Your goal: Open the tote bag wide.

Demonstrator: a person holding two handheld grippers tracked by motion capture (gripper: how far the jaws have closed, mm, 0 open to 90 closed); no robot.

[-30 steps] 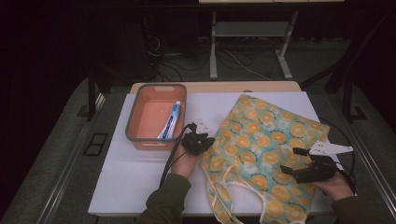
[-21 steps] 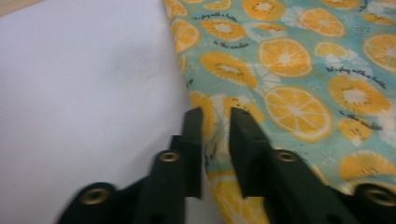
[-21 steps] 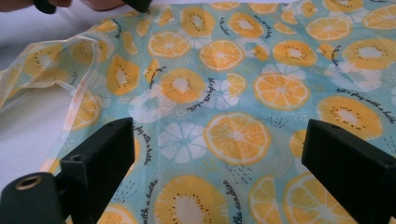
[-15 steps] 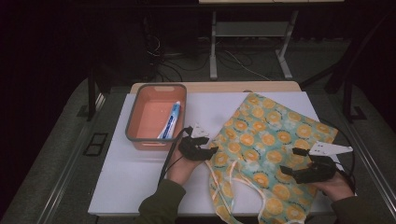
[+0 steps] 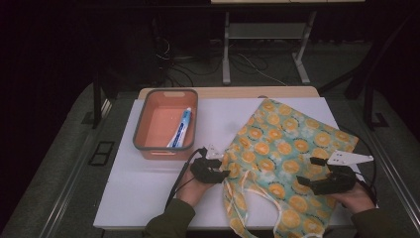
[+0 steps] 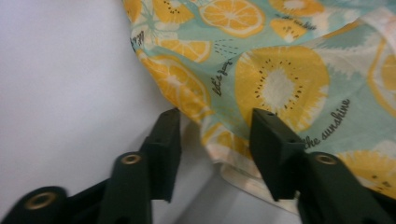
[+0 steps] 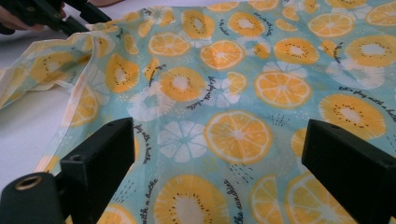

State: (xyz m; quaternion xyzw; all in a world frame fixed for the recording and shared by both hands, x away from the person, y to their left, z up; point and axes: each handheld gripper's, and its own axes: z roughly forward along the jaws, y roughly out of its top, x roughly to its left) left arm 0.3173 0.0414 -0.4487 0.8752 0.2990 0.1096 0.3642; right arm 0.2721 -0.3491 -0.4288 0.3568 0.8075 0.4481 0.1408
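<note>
**Soft fruit-print bag, both hand-held grippers open**

Your fruit-print tote bag [image 5: 282,163] lies flat on the white surface [image 5: 148,198], just right of the orange bin [image 5: 143,124] holding a toothpaste tube [image 5: 181,128]. It looks light, limp and likely to bunch, so take it at the hemmed edge or the pale straps. Your left hand-held gripper [image 6: 215,140] has its jaws apart, straddling the bag's near-bin edge; your right hand-held gripper [image 7: 219,172] is spread wide over the cloth. Print reads "the sunshine".
</note>
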